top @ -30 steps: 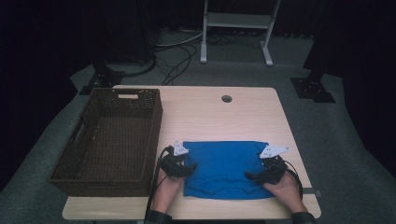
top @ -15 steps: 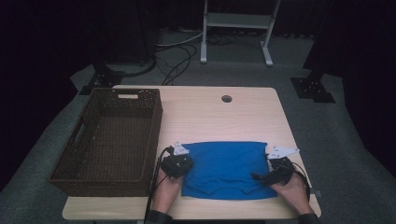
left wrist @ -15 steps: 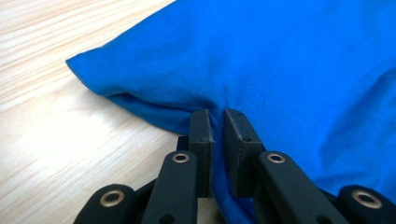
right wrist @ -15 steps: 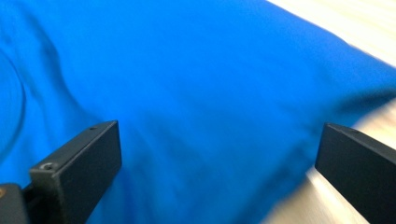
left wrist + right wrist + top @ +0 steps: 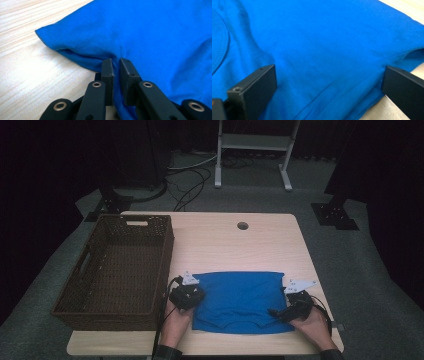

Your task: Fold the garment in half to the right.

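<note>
Left gripper (image 5: 192, 296) sits at the near-left edge of the blue shirt (image 5: 239, 300), jaws pinched onto a fold of the cloth. Left gripper view confirms: the two black jaws (image 5: 116, 68) stand nearly together with a ridge of blue fabric squeezed up between them, and the cloth puckers toward the pinch. These jaws have just been closing, and the fabric is between them. Beyond the jaw tips the shirt (image 5: 155, 37) spreads away flat; to their left in that view a corner of it ends on bare wood of the table (image 5: 30, 75).

Right gripper (image 5: 285, 310) is at the near-right edge of the shirt, held in the person's right hand (image 5: 312, 322). Right gripper view: jaws stand wide apart, one at each side of the frame, with smooth shirt fabric (image 5: 324, 50) lying between and ahead of them. Pads do not press on it, so this one is released. Off the outer jaw a strip of table shows just past the hem.

Shirt lies flat on the near half of the table (image 5: 225, 240), spanning the gap from one gripper to the other. Person's left hand (image 5: 176, 322) comes in from the near edge behind the left gripper.

Wicker basket (image 5: 120, 265) stands just outward of the left gripper, on the table's left side, close to the shirt edge but apart from it.
</note>
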Available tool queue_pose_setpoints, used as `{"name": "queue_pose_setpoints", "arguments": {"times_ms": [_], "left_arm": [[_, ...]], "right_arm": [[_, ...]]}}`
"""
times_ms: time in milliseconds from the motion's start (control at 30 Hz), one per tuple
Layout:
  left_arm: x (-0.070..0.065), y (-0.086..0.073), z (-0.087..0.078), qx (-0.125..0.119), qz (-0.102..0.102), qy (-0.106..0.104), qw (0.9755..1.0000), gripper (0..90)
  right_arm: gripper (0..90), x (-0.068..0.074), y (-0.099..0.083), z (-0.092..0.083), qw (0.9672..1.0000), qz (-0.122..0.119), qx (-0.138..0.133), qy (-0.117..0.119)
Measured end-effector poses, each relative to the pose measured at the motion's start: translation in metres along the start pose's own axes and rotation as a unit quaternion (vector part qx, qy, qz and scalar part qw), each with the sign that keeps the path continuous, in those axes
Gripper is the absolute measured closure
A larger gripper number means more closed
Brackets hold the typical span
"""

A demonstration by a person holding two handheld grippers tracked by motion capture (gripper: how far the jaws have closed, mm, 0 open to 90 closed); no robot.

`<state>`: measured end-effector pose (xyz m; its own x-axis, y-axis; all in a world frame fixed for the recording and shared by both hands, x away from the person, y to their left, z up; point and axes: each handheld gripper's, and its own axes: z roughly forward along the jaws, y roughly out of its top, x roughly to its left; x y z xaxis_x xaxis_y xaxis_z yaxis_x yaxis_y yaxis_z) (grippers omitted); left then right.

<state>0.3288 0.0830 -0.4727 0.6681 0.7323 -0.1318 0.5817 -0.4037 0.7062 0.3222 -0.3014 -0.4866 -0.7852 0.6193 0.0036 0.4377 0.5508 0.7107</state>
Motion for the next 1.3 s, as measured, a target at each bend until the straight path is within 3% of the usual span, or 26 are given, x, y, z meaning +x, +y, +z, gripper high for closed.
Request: {"name": "queue_pose_setpoints", "arguments": {"times_ms": [233, 333, 533, 1000, 1300], "left_arm": [[-0.001, 0.0, -0.003, -0.013, -0.008, -0.016, 0.9998, 83.3], [-0.003, 0.002, -0.011, -0.039, -0.013, -0.042, 0.9983, 83.4], [-0.006, 0.007, -0.02, -0.066, -0.002, -0.077, 0.9949, 83.5], [-0.016, 0.022, -0.039, -0.097, 0.024, -0.106, 0.9893, 83.6], [-0.028, 0.039, -0.039, -0.107, 0.047, -0.143, 0.9827, 83.6]], "right_arm": [[0.0, 0.0, -0.001, 0.0, 1.0, -0.004, -0.002, 0.002], [0.0, 0.001, -0.001, 0.0, 1.0, -0.006, -0.003, 0.004], [0.0, 0.004, 0.001, 0.002, 0.9999, -0.008, -0.003, 0.008], [0.0, 0.022, 0.011, 0.011, 0.9995, -0.022, 0.0, 0.02], [0.0, 0.038, 0.017, 0.018, 0.9991, -0.031, 0.002, 0.03]]}}
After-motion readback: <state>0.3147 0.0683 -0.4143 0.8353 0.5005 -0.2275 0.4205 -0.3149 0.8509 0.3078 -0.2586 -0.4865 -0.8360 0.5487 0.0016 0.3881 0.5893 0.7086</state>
